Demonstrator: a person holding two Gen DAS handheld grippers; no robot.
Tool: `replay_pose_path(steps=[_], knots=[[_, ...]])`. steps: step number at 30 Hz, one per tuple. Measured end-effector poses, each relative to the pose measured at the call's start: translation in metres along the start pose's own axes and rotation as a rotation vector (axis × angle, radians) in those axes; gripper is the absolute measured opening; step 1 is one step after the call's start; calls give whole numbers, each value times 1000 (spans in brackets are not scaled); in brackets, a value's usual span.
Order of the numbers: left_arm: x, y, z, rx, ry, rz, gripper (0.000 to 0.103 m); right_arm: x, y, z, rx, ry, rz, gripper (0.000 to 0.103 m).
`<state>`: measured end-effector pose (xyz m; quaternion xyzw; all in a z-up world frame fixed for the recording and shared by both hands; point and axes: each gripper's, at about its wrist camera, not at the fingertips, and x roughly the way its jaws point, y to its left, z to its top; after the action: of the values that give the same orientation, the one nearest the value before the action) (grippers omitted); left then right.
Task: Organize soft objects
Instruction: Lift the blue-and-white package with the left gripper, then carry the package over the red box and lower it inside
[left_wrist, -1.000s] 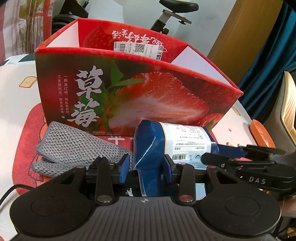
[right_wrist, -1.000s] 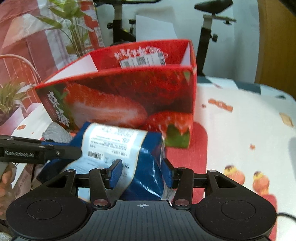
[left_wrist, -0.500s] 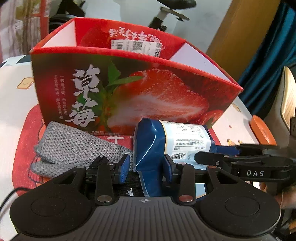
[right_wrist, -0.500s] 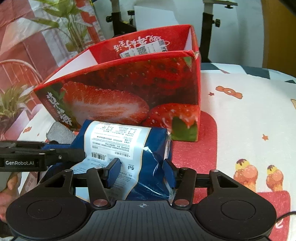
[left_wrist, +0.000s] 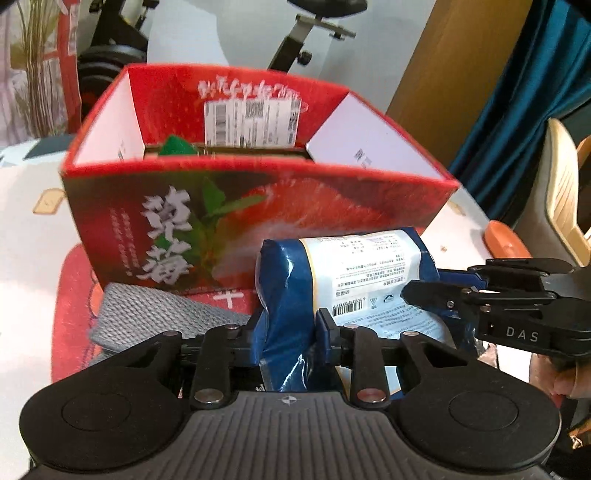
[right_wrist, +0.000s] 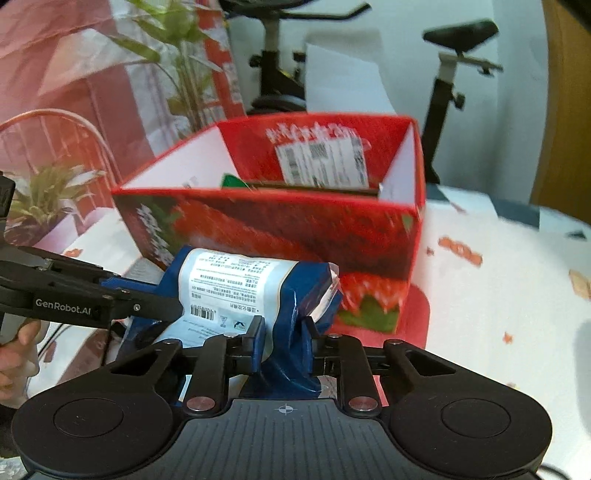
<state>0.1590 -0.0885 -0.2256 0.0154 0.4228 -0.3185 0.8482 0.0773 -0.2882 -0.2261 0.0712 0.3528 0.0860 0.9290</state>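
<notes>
A soft blue pack with a white label (left_wrist: 354, 273) (right_wrist: 236, 288) hangs crosswise in front of the red strawberry box (left_wrist: 258, 221) (right_wrist: 277, 229). My left gripper (left_wrist: 288, 328) pinches its left end, jaws closing and the film crumpled between the pads. The right gripper (right_wrist: 284, 332) squeezes the other end, its jaws closing too. A grey knitted cloth (left_wrist: 155, 314) lies on the table by the box's front wall, left of the pack. The box is open at the top, with something green (left_wrist: 175, 146) inside.
The table wears a white cloth with cartoon prints (right_wrist: 498, 295) and a red patch under the box. An orange object (left_wrist: 506, 240) and a beige chair (left_wrist: 561, 192) stand at the right. An exercise bike (right_wrist: 461, 74) and potted plants (right_wrist: 177, 74) lie beyond the table.
Both pairs of jaws have narrowed onto the blue pack and creased it. The right gripper has risen with its end, and both views now look into the box.
</notes>
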Motion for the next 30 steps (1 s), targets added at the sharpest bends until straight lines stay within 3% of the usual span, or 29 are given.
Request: replay_pose_path(steps=[15, 26, 30], knots=[[-78, 3, 28, 0, -198, -30, 31, -38, 31, 58, -208, -117, 50, 19], [-91, 0, 65, 25, -316, 0, 31, -44, 37, 101, -381, -204, 26, 19], [-92, -1, 87, 41, -359, 23, 31, -30, 38, 119, -494, -179, -2, 19]])
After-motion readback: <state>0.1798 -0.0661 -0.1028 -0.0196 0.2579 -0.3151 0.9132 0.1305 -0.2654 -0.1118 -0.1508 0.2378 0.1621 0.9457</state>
